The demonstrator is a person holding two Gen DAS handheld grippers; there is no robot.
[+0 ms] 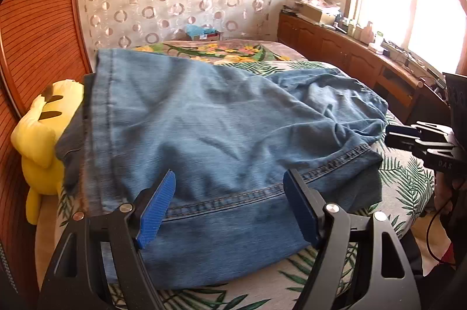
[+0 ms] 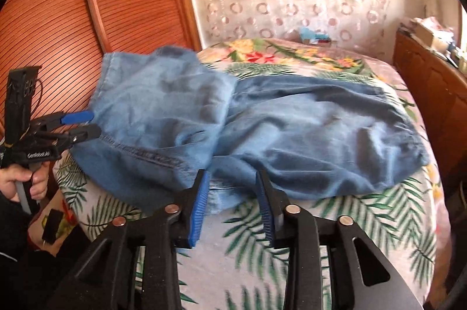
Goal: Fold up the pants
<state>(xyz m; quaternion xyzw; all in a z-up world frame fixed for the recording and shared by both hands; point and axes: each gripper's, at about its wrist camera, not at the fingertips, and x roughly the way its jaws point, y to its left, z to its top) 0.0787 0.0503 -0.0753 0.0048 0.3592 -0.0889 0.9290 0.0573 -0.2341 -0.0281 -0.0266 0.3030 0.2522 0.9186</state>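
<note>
Blue denim pants (image 1: 221,117) lie folded over on the bed, hem seam toward me and crumpled fabric at the right. My left gripper (image 1: 230,178) hovers over the near hem with its blue pads (image 1: 157,208) wide apart and not pressing the cloth. In the right wrist view the pants (image 2: 292,129) spread across the bed. My right gripper (image 2: 232,178) stands partly open at their near edge; a bit of denim lies between the pads, which do not pinch it. The left gripper (image 2: 83,124) shows at the pants' left edge, and the right gripper (image 1: 391,135) at their right edge.
The bed has a palm-leaf cover (image 2: 350,222). A yellow plush toy (image 1: 41,141) lies against the wooden slatted wall (image 1: 38,27) at the left. A wooden cabinet (image 1: 335,47) with clutter runs under the window on the right. A person's hand (image 2: 17,181) holds the left gripper's handle.
</note>
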